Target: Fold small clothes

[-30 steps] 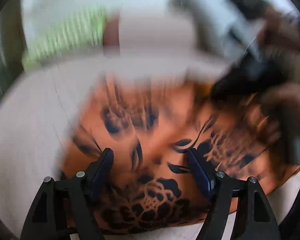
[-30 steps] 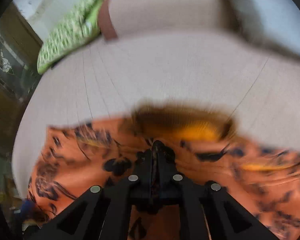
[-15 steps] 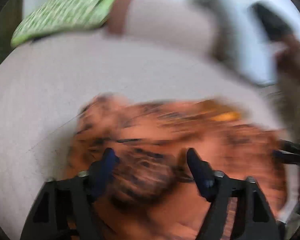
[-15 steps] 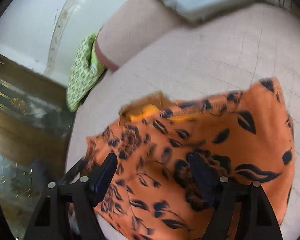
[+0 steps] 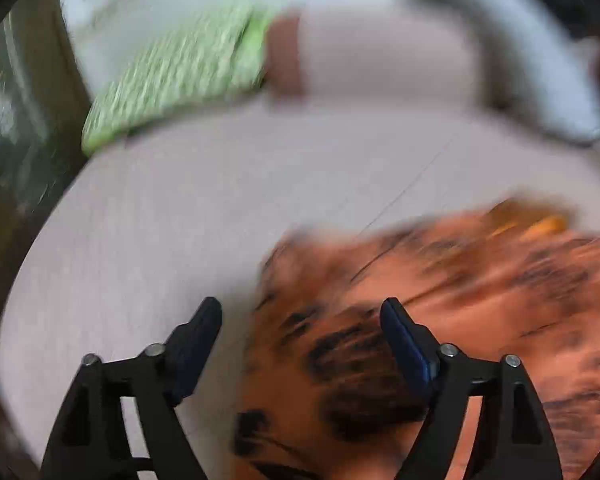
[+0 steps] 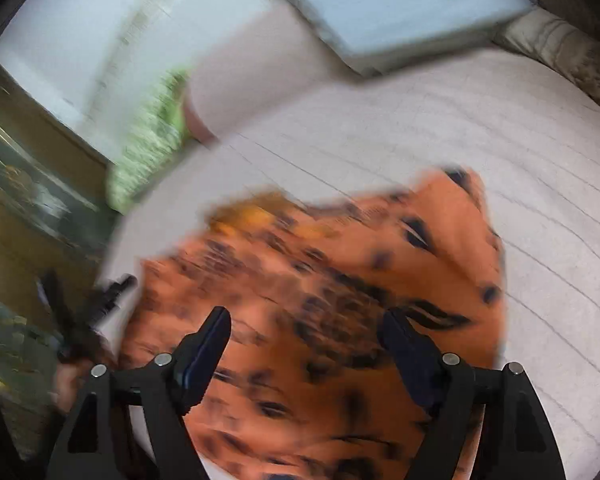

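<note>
An orange garment with a dark floral print [image 6: 340, 280] lies on the pale bed cover [image 6: 520, 160]. It also shows in the left wrist view [image 5: 440, 312], blurred by motion. My left gripper [image 5: 302, 320] is open and empty, over the garment's left edge; its left finger is over bare cover. My right gripper [image 6: 304, 328] is open and empty, above the middle of the garment. The left gripper shows at the garment's left edge in the right wrist view [image 6: 100, 304].
A green patterned pillow [image 5: 172, 80] and a pale bolster [image 5: 380, 56] lie at the head of the bed. A light blue cushion [image 6: 400, 4] sits at the back right. The bed's left edge drops to dark furniture [image 6: 28, 200].
My right gripper has opened and let go of the garment, then lifted above it. My left gripper has shifted left, toward the garment's left edge. The garment lies folded smaller.
</note>
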The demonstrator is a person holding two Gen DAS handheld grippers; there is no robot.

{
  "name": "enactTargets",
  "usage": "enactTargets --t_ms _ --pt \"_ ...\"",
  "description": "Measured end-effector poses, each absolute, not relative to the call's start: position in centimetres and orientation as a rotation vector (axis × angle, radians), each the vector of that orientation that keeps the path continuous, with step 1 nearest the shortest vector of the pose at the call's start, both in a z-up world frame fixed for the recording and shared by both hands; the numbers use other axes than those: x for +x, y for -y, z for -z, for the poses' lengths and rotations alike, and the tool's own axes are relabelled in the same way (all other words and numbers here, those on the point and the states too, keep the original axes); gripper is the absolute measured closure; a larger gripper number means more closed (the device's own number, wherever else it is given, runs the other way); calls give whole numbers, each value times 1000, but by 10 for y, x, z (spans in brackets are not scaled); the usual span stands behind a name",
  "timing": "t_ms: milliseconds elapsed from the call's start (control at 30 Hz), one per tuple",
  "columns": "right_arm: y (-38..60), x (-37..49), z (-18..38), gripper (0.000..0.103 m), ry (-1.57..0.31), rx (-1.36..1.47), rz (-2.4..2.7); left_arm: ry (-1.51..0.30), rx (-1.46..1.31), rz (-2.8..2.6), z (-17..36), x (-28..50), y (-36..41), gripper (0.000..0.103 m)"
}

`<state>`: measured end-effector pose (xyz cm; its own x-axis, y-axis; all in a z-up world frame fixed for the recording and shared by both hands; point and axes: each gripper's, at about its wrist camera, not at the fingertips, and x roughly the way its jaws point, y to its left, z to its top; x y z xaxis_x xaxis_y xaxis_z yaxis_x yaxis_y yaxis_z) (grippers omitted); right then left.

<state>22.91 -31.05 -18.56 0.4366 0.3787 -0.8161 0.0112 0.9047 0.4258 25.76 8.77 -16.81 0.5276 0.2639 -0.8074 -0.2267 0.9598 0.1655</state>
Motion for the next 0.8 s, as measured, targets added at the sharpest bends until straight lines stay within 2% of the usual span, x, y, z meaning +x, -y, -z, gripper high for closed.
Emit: enactTargets --t_ms 33,67,100,133,267,433,467,500,600,700,800 --pt "320 227 189 33 -1090 456 -220 -987 -63 -324 169 256 -108 39" --pt "328 222 183 34 -1058 499 -224 -962 -201 -323 165 248 -128 39" --pt "329 217 175 31 -1042 476 -208 -890 -331 -342 155 232 -148 38" --pt "326 214 170 28 -1035 429 -194 -854 -348 -347 149 225 -154 38" --pt "311 209 170 28 -1034 334 -242 -843 -324 -77 129 231 -150 34" --pt "301 202 183 27 -1007 341 -210 -958 -37 27 146 283 -113 35" --pt "301 201 182 28 -998 341 -212 -1009 -4 31 157 291 -107 39" --pt "303 199 181 27 -993 340 -216 -1063 10 31 169 302 -106 65" --pt "304 197 182 27 -983 323 -233 -1019 -13 23 161 305 -110 92" --pt "300 197 186 27 -965 285 -246 -928 -201 -5 145 297 -130 94" --pt "297 193 187 24 -946 261 -253 -948 -298 -137 168 301 -161 97"
